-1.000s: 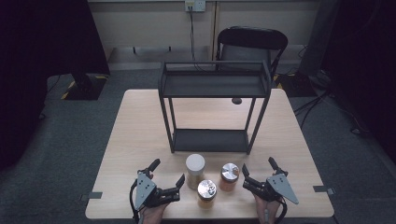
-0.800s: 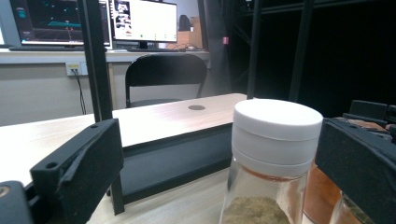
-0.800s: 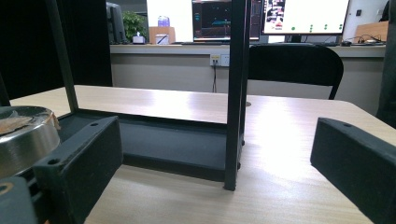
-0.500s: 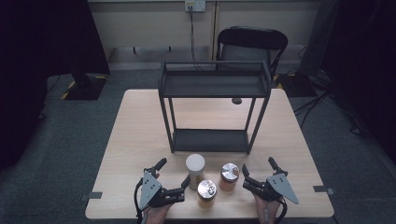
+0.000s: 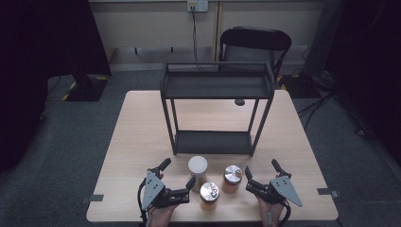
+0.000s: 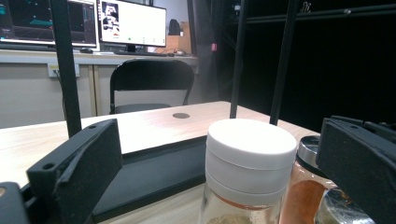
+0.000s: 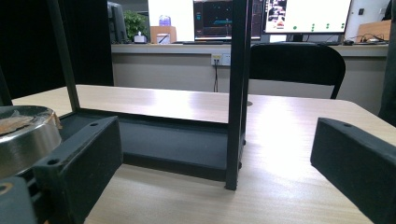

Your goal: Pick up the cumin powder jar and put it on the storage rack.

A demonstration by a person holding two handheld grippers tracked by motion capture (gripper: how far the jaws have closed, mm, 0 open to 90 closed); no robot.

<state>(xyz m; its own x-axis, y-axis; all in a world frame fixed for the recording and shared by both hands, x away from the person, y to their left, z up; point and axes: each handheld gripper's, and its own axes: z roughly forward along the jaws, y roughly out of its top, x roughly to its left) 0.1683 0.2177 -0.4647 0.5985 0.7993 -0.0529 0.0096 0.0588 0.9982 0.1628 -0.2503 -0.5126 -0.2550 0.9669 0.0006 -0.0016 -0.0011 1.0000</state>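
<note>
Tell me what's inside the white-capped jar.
The white-capped jar has clear glass; in the left gripper view pale powder shows near the frame's bottom edge, under an orange line. Its cap hides the neck, and the fill below is cut off.

In the left gripper view, the white-capped jar (image 6: 250, 172) is cut off below by the frame, and it hides most of the jar behind (image 6: 306, 186). In the right gripper view, a metal lid (image 7: 23, 137) is cropped at the left edge.
</note>
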